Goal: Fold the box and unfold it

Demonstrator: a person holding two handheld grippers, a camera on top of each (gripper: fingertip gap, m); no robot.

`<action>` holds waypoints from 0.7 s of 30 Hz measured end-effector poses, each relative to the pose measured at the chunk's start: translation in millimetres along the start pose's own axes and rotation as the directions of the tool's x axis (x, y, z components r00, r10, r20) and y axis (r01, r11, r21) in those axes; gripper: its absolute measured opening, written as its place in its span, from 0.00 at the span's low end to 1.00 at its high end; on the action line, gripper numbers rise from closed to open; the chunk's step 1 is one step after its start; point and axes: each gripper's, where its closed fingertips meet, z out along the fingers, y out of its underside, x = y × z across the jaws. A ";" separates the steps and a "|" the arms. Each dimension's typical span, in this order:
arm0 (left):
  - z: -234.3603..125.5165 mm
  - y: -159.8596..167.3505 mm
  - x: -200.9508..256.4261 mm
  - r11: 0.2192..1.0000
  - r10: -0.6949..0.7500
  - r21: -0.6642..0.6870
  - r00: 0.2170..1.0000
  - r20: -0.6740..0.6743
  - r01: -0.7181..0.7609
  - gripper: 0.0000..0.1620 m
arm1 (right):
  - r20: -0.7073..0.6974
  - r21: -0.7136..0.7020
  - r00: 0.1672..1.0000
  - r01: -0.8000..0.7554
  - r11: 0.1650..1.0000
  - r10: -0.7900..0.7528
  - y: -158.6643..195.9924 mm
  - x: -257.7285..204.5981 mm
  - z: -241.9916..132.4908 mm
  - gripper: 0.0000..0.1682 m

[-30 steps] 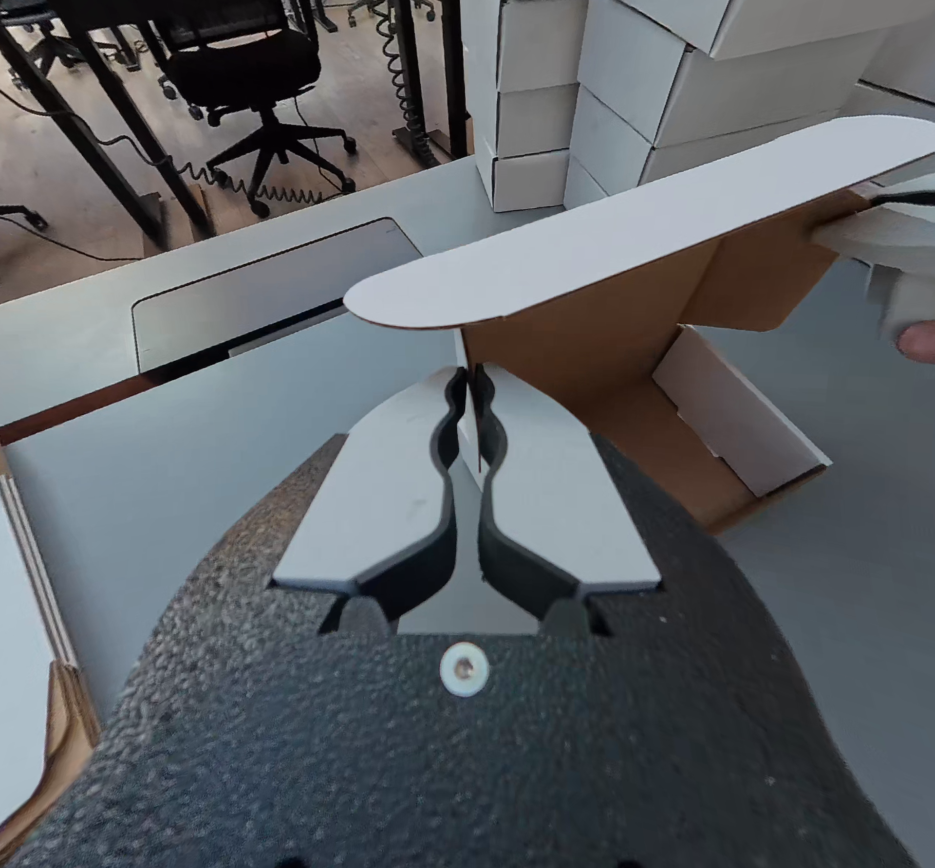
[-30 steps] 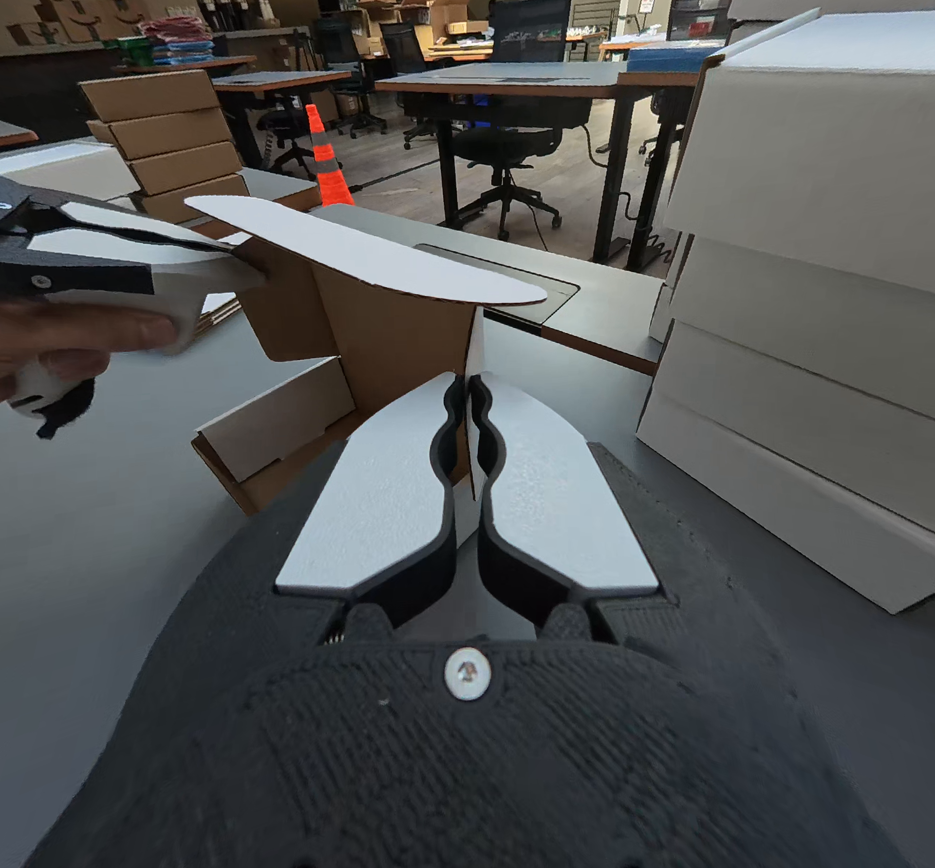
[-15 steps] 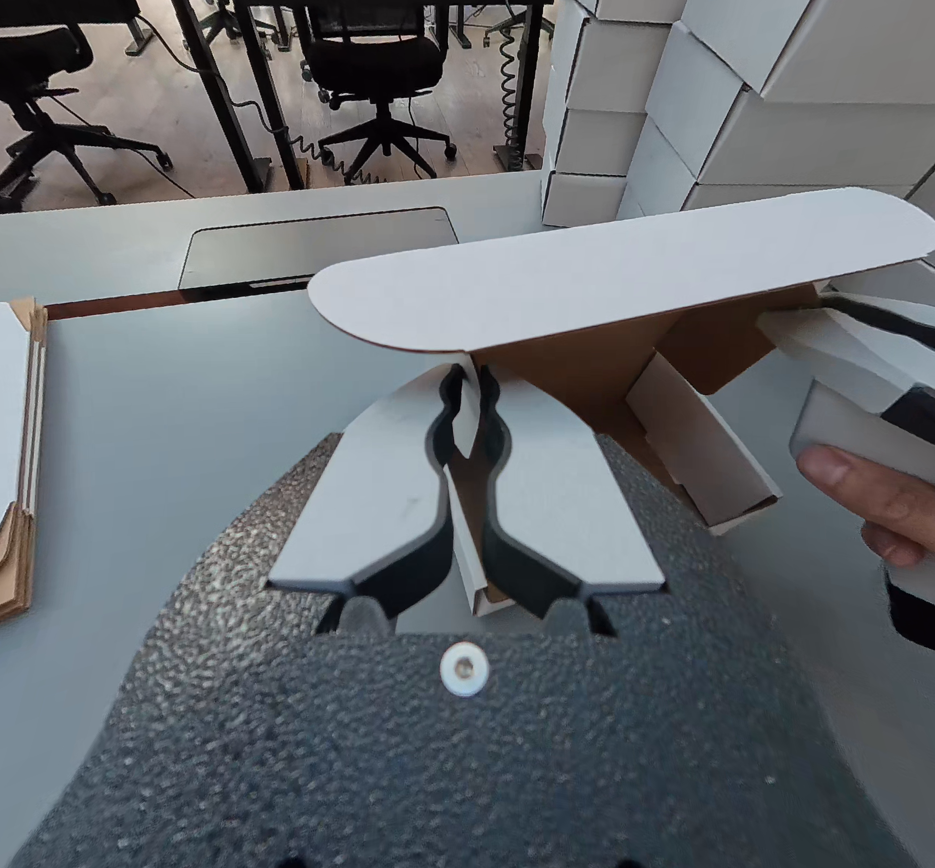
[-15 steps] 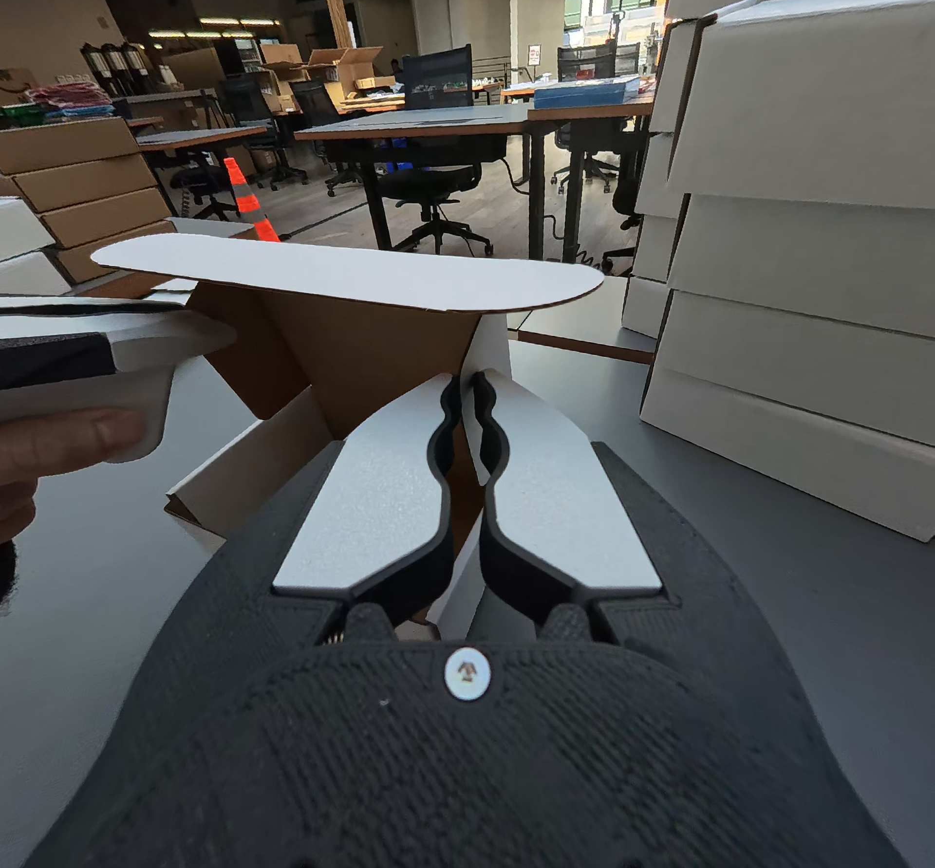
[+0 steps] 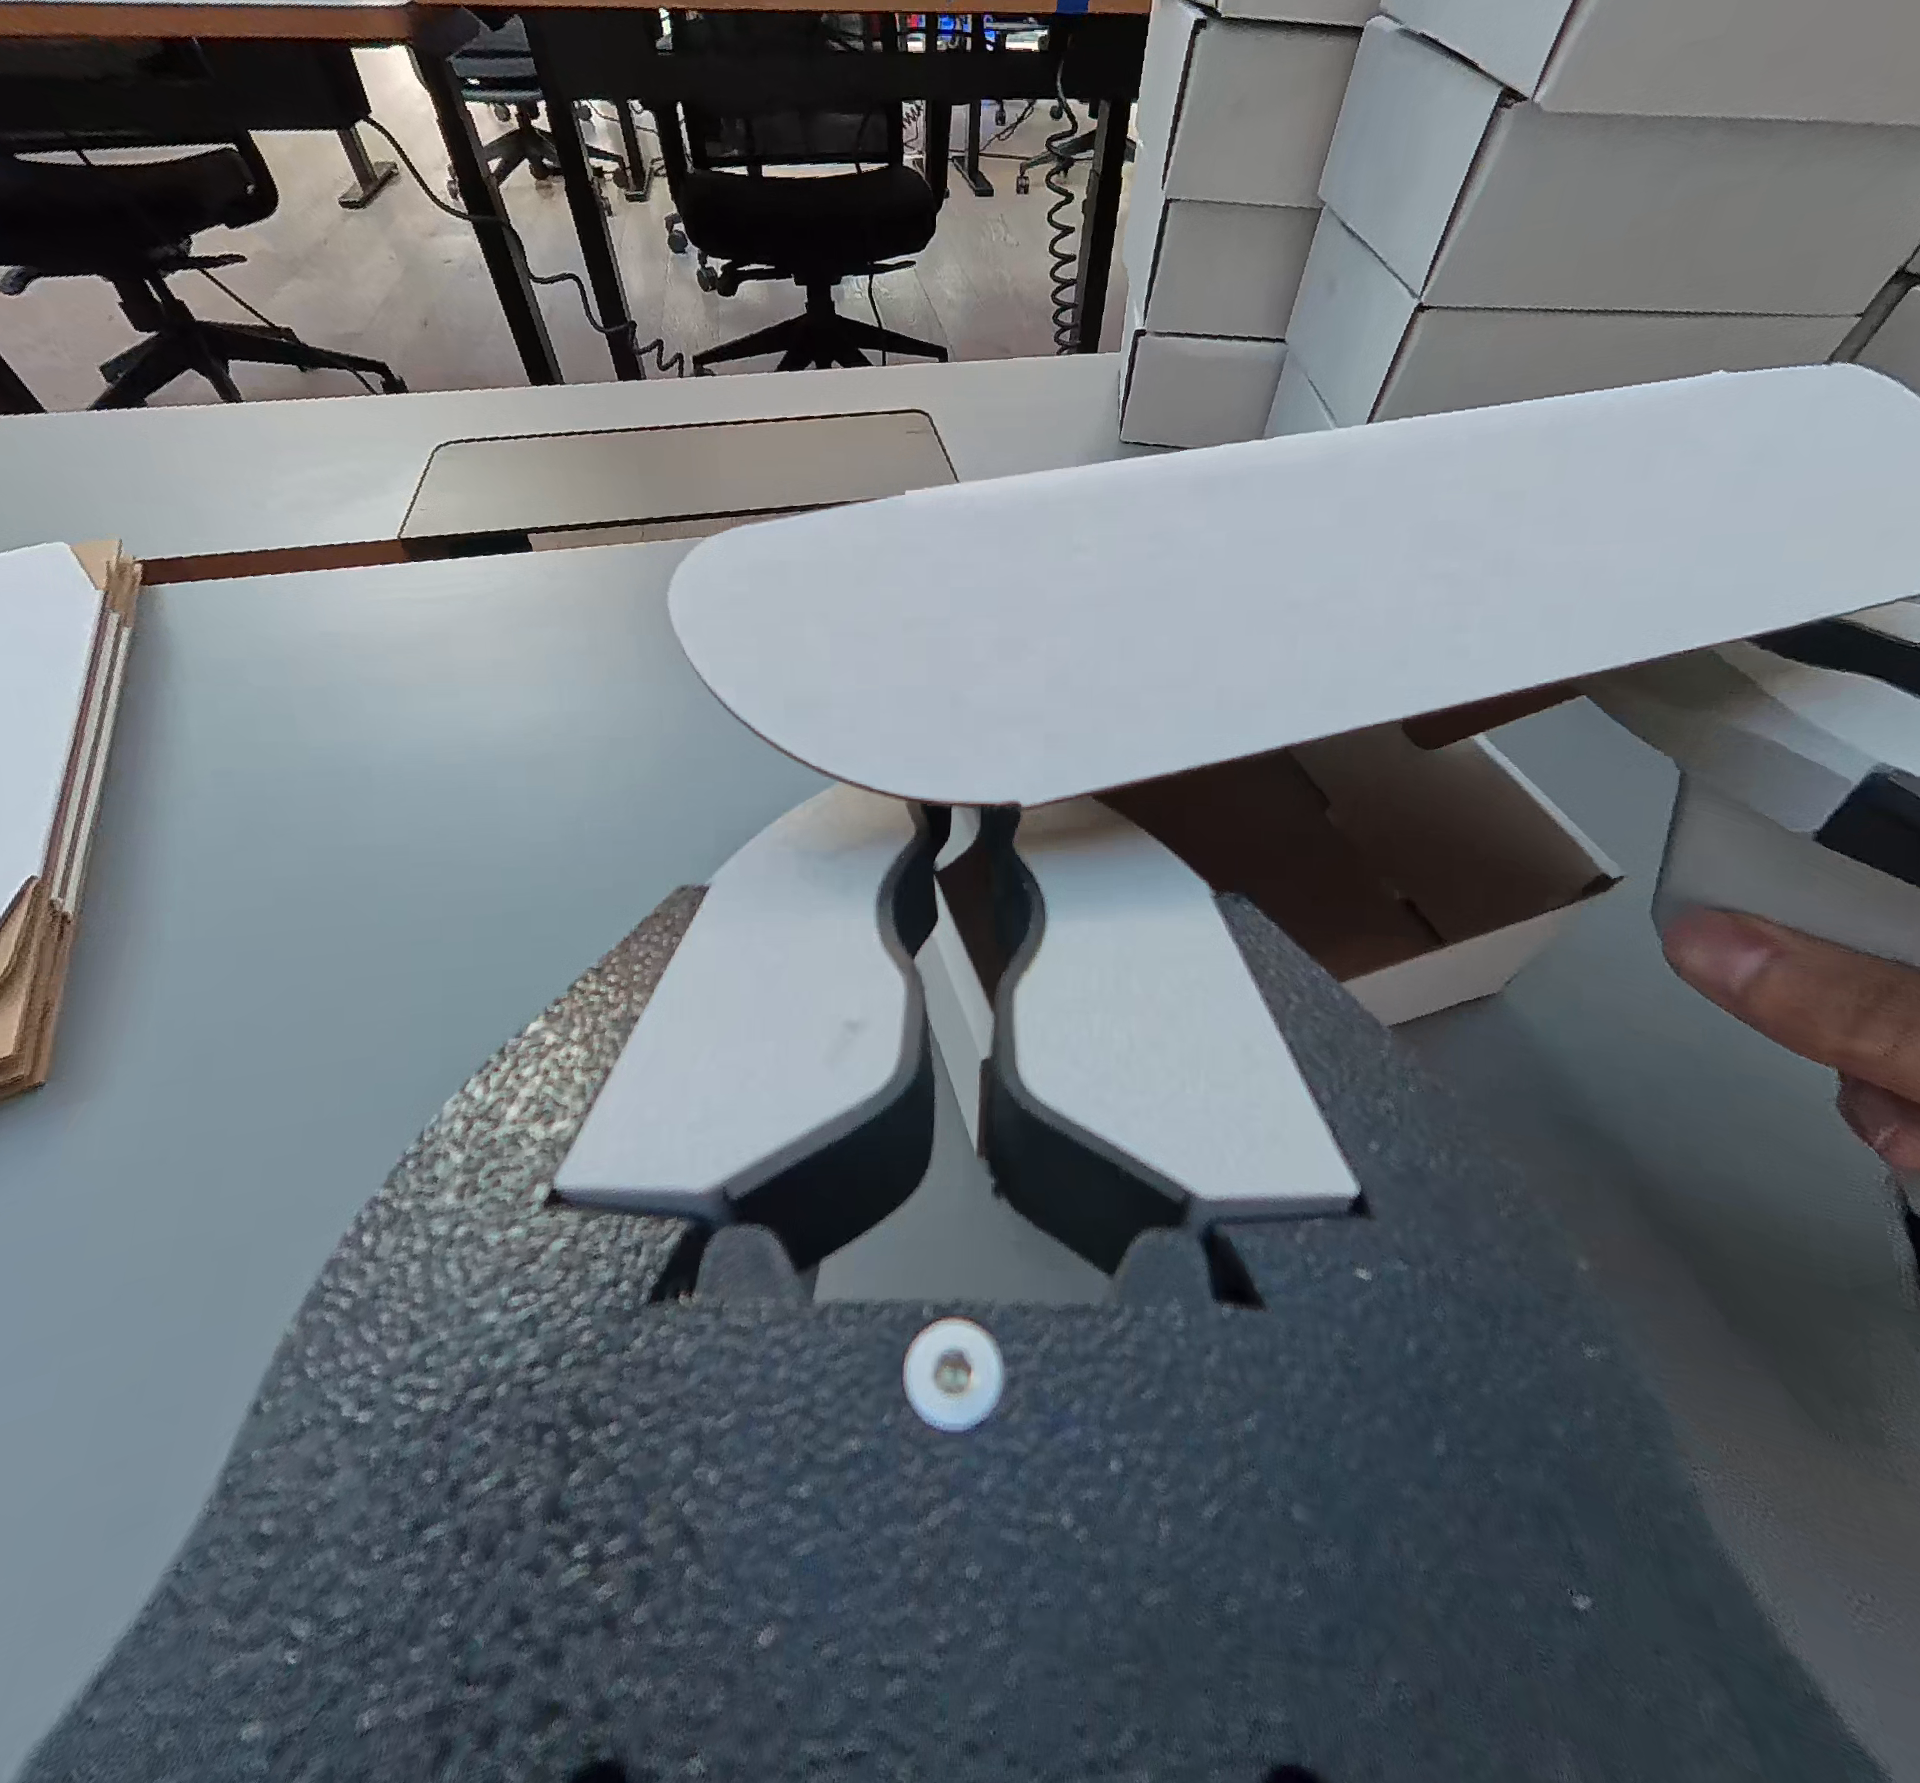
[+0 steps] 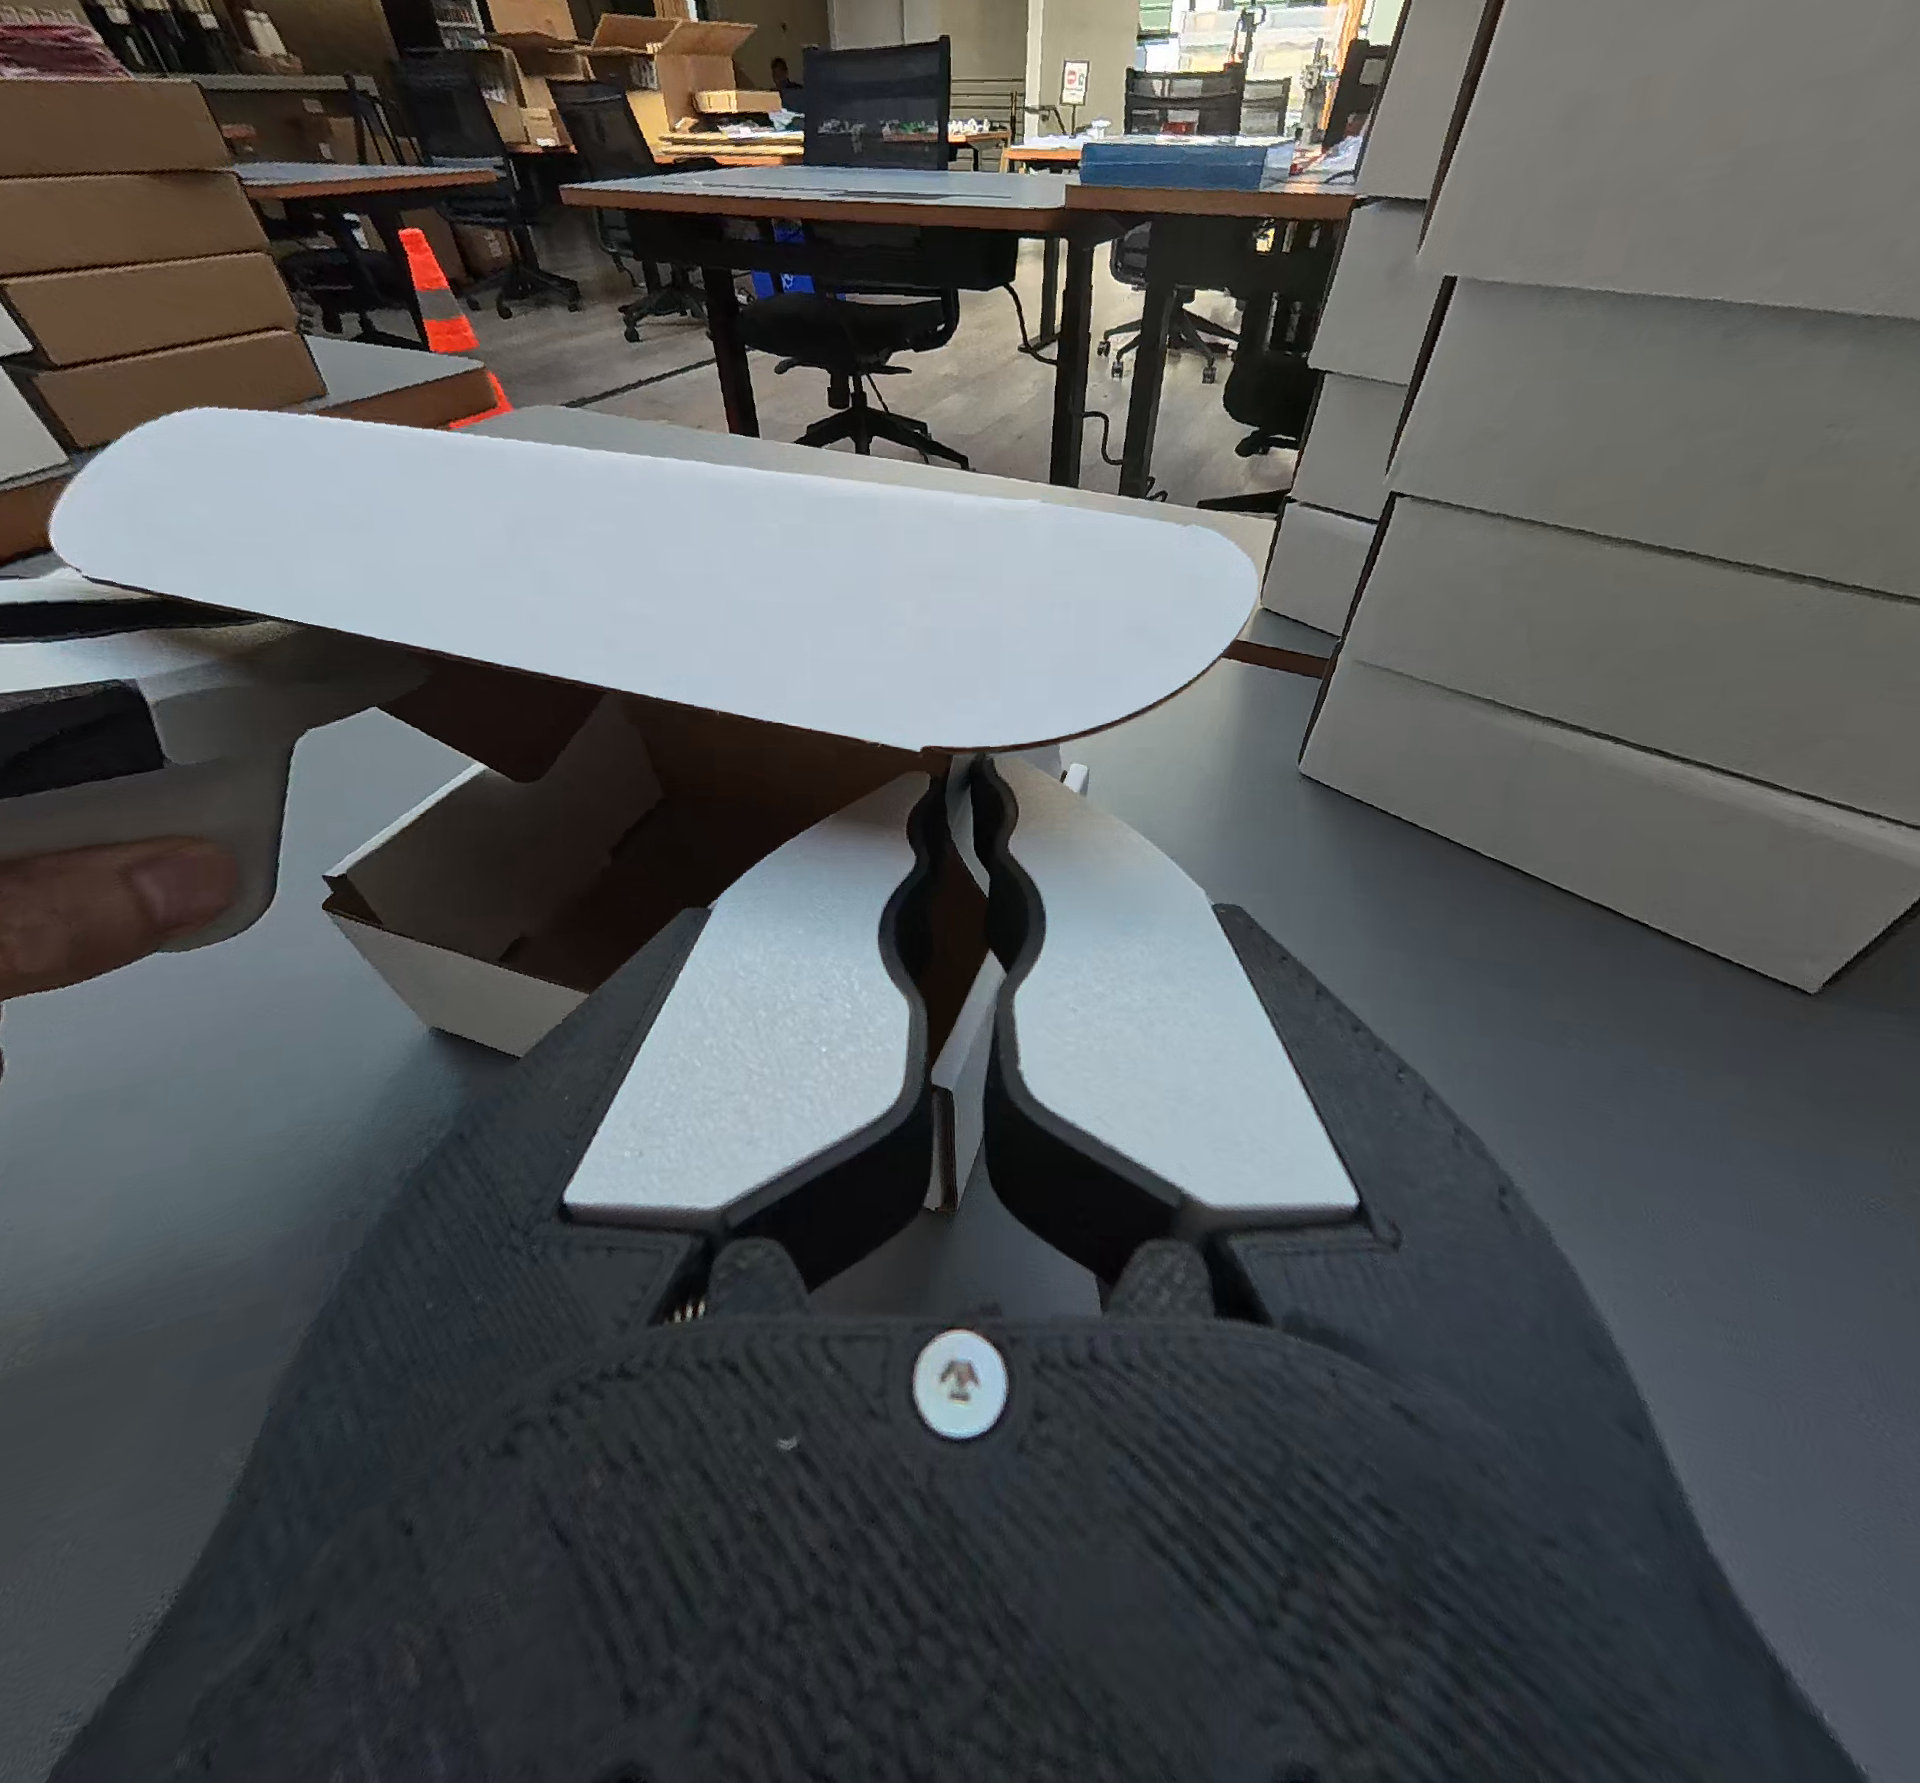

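The box is white outside and brown inside. Its open tray (image 5: pixel 1455 912) lies on the grey table, and its lid's rounded front flap (image 5: pixel 1299 590) hangs nearly level above it. My left gripper (image 5: pixel 961 819) is shut on a thin cardboard side flap at the lid's left end. My right gripper (image 6: pixel 961 777) is shut on the matching flap at the right end, under the lid flap (image 6: pixel 644 580) and beside the tray (image 6: pixel 488 902). Each gripper shows in the other's view: the right one (image 5: pixel 1787 777) and the left one (image 6: pixel 104 715), each with a person's finger on it.
Stacks of folded white boxes (image 5: pixel 1558 175) (image 6: pixel 1662 486) stand close on the right. A pile of flat box blanks (image 5: pixel 52 798) lies at the table's left edge. Brown boxes (image 6: pixel 135 279), an orange cone (image 6: pixel 442 299), desks and office chairs (image 5: pixel 821 206) lie beyond the table.
The lid has swung down from steeply raised to nearly level over the tray. Both grippers stayed shut on its side flaps and moved down and forward with it.
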 end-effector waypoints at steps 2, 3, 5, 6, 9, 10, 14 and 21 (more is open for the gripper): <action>-2.9 4.5 -0.7 1.000 0.020 0.001 1.000 0.005 -0.020 0.02 | -0.005 -0.016 1.000 0.024 1.000 -0.024 4.6 0.3 -2.9 0.03; -4.6 7.6 -0.8 1.000 0.022 0.001 1.000 0.003 -0.022 0.02 | -0.003 -0.020 1.000 0.027 0.999 -0.027 7.2 0.1 -4.9 0.03; -6.3 14.7 -0.2 1.000 0.024 -0.012 1.000 -0.003 -0.024 0.02 | 0.002 -0.037 0.999 0.040 0.998 -0.040 13.4 -1.1 -7.5 0.02; -6.4 18.6 0.4 0.999 0.020 -0.026 1.000 -0.004 -0.020 0.02 | 0.001 -0.049 0.999 0.053 0.997 -0.053 16.6 -1.6 -8.3 0.02; -7.6 27.6 1.1 0.998 0.015 -0.063 1.000 -0.006 -0.015 0.02 | -0.006 -0.100 0.994 0.111 0.989 -0.112 24.0 -2.9 -10.8 0.03; -8.1 30.2 1.3 0.997 0.013 -0.074 1.000 -0.009 -0.014 0.02 | -0.005 -0.126 0.991 0.131 0.983 -0.133 27.7 -3.0 -11.5 0.03; -10.2 34.2 2.2 0.994 -0.004 -0.106 1.000 -0.015 0.002 0.01 | 0.007 -0.209 0.985 0.167 0.963 -0.170 35.5 -3.0 -13.7 0.02; -10.4 38.1 3.9 0.996 0.010 -0.083 1.000 -0.018 -0.012 0.02 | 0.002 -0.222 0.989 0.142 0.965 -0.146 42.0 -2.0 -13.7 0.02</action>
